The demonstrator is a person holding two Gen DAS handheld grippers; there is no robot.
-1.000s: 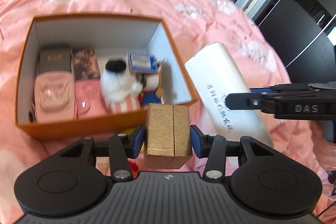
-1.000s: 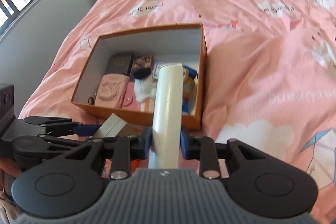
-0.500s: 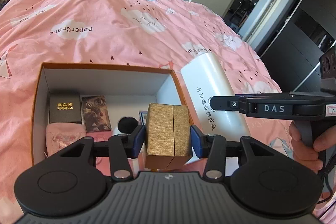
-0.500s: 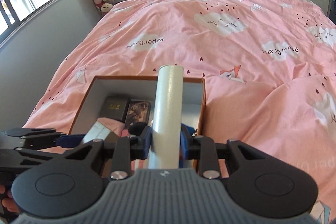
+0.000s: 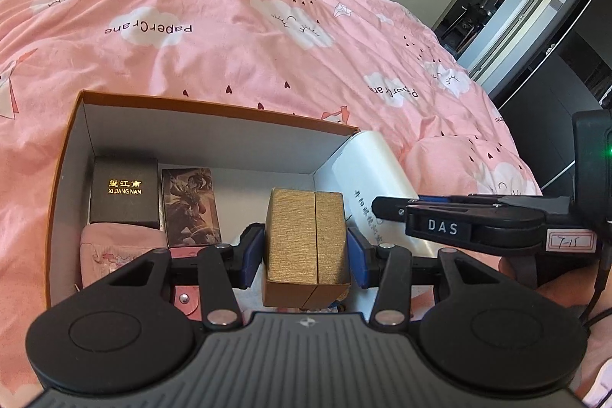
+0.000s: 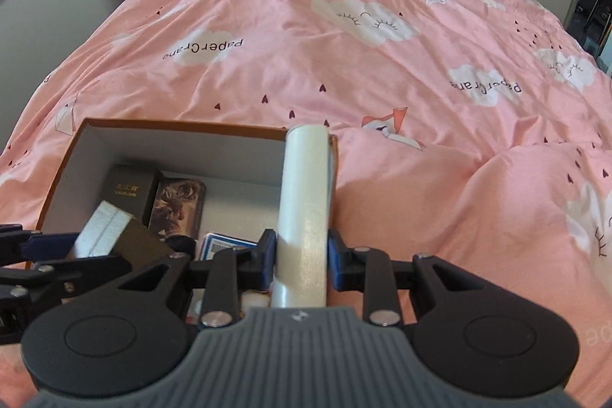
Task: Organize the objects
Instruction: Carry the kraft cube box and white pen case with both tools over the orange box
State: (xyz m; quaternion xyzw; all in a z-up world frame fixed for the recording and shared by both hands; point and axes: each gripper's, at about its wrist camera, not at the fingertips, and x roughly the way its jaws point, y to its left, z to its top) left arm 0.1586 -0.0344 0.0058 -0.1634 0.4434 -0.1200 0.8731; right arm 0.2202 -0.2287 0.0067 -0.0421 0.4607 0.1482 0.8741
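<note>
Since a second ago I have carried both loads over the orange box [image 5: 214, 109]: left gripper [image 5: 306, 253] clamps gold box [image 5: 308, 243], right gripper [image 6: 302, 255] clamps white tube [image 6: 304, 213]; placement next.

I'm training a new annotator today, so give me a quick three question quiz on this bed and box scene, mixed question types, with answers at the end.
1. True or false: the left gripper is empty.
2. What does the right gripper hold? A) a plush toy B) a white tube C) a card deck
3. Fill in: the black box lettered XI JIANG NAN lies inside the ____ cardboard box.

Key: 1 false, it grips a gold box. 2 B. 3 orange.
</note>
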